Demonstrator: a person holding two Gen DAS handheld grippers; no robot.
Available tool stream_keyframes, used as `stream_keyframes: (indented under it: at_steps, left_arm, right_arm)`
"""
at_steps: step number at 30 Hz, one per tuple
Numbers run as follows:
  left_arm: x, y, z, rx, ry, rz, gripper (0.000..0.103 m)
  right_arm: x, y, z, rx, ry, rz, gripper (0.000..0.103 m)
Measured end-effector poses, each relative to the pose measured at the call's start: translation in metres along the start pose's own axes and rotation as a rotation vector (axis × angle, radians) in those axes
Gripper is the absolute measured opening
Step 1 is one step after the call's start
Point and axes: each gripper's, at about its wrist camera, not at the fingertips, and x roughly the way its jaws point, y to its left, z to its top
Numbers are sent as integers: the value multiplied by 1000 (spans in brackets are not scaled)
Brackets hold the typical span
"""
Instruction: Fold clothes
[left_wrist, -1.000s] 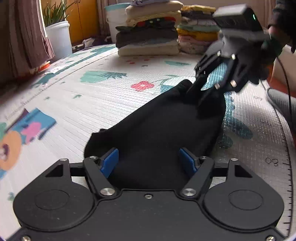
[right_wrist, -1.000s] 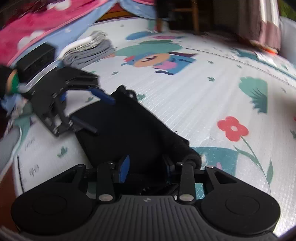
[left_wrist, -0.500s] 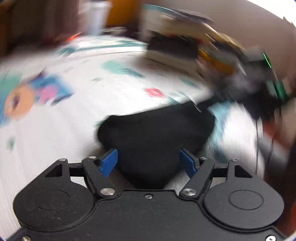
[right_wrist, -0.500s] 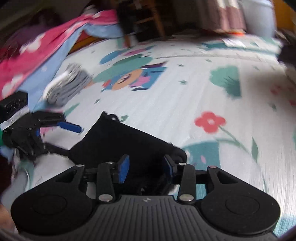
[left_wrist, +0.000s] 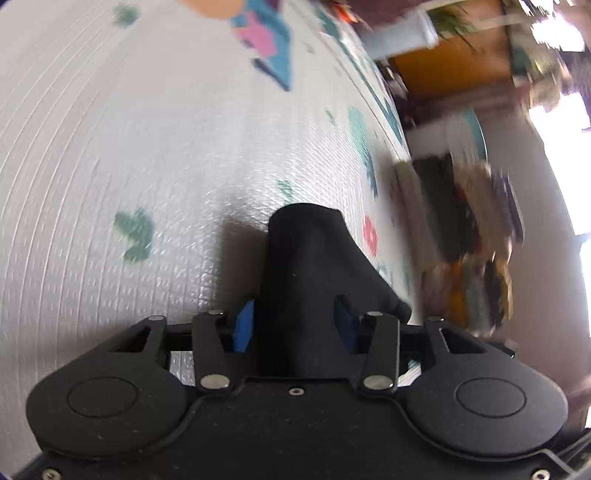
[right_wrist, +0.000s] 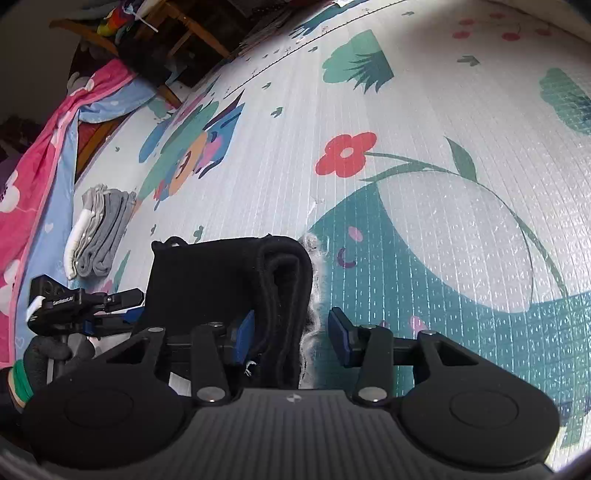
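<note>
Two grippers are closing on one black cloth (right_wrist: 221, 280) on the play mat (right_wrist: 461, 206). A second ago it was spread long and flat; now it is folded into a thick bundle, so one fold looks done. The left gripper (left_wrist: 295, 325) is pinched on the cloth. The right gripper (right_wrist: 291, 328) has the folded edge between its jaws, with a gap at one pad. The left view is blurred, so the stacked clothes (left_wrist: 461, 236) are hard to make out.

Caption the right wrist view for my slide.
Right gripper closing around folded black garment on play mat.
</note>
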Motion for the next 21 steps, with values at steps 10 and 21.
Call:
stream_keyframes:
  at_steps: [10, 21]
  left_arm:
    - [9, 1, -5, -27, 56, -64, 32]
    - [-58, 13, -24, 24, -90, 57, 15]
  right_arm:
    - [3, 0, 5, 3, 42, -8, 36]
    - [24, 37, 2, -74, 98, 83, 65]
